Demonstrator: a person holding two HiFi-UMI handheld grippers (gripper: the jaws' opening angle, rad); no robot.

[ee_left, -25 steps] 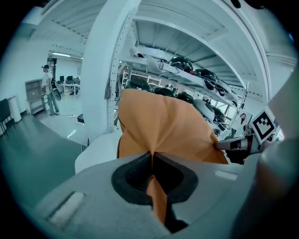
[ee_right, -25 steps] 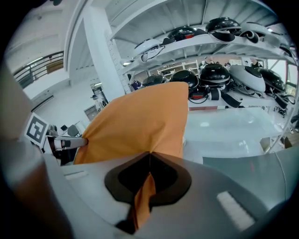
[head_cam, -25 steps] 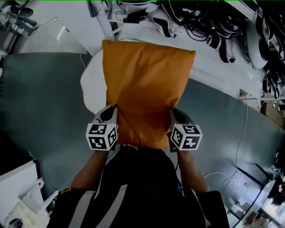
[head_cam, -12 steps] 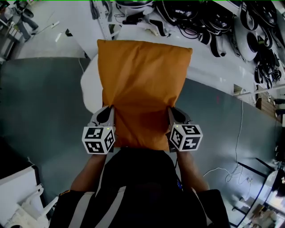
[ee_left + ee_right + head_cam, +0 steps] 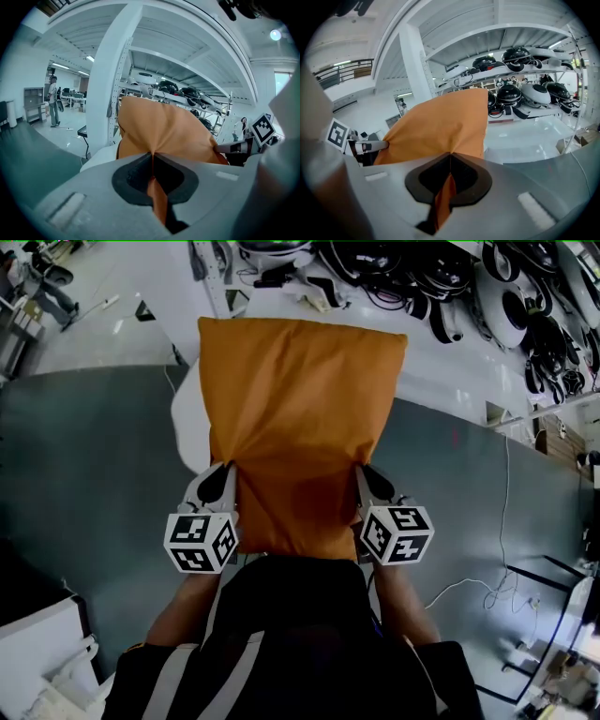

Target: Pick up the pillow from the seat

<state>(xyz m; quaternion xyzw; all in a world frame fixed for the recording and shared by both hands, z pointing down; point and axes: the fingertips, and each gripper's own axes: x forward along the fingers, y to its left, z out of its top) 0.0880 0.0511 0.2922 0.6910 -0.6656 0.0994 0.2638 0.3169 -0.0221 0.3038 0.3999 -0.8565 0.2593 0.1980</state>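
An orange pillow (image 5: 300, 418) hangs in the air in front of me, held up by its two near corners above a white seat (image 5: 187, 418). My left gripper (image 5: 228, 470) is shut on the pillow's left corner, and orange cloth (image 5: 157, 197) is pinched between its jaws in the left gripper view. My right gripper (image 5: 361, 472) is shut on the right corner, with a fold of cloth (image 5: 443, 199) caught between its jaws. Each gripper view shows the pillow (image 5: 164, 133) (image 5: 440, 129) spreading out ahead and the other gripper's marker cube (image 5: 263, 129) (image 5: 338, 134) beyond it.
A white shelf rack (image 5: 441, 324) with several black and white headsets (image 5: 518, 96) runs across the back. A white pillar (image 5: 110, 84) stands to the left. Grey-green floor (image 5: 84, 456) lies on both sides, with a cable (image 5: 502, 549) at the right. A person (image 5: 53, 101) stands far off.
The pillow has risen a little and spread toward the shelf. Both grippers have kept their grip and moved slightly apart and down in the head view.
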